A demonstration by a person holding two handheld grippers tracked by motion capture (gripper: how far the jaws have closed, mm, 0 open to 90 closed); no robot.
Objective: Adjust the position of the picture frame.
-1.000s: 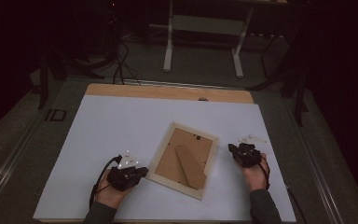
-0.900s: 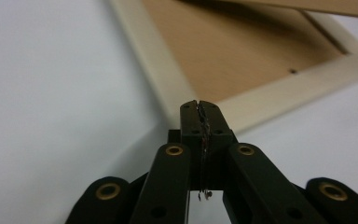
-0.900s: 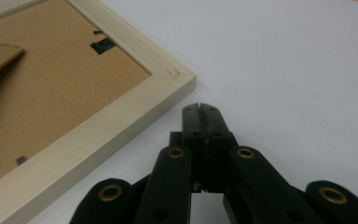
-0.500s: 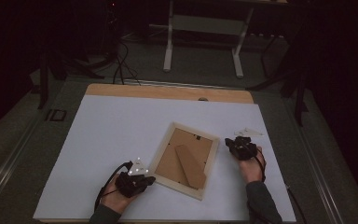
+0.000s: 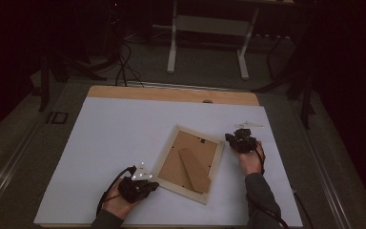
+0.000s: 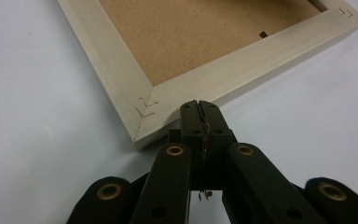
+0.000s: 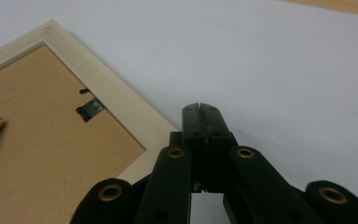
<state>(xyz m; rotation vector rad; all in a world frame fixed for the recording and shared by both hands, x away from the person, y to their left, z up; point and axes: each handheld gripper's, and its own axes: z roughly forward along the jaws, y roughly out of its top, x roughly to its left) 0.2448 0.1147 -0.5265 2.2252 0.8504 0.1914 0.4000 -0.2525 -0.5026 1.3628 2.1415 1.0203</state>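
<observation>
A pale wooden picture frame (image 5: 167, 153) lies face down on the white table, its brown backboard and fold-out stand (image 5: 194, 169) turned up. My left gripper (image 5: 148, 186) rests at the frame's near left corner, shut with nothing between its jaws. In the left gripper view its tips (image 6: 199, 108) nearly touch the frame's mitred corner (image 6: 144, 119). My right gripper (image 5: 230, 138) hovers just off the frame's right edge, also shut and empty. The right gripper view shows its tips (image 7: 199, 111) beside the frame's rail (image 7: 121, 105) and a small metal clip (image 7: 90, 108).
The white sheet (image 5: 119, 129) covers a wooden tabletop whose far edge (image 5: 171, 93) shows bare. A small pale scrap (image 5: 249, 125) lies beyond my right gripper. Dark floor, cables and a white stand (image 5: 207, 28) lie beyond the table.
My right gripper has moved left, closer to the frame's right edge. My left gripper has shifted slightly right and nearer along the frame's near left corner. The frame has not moved.
</observation>
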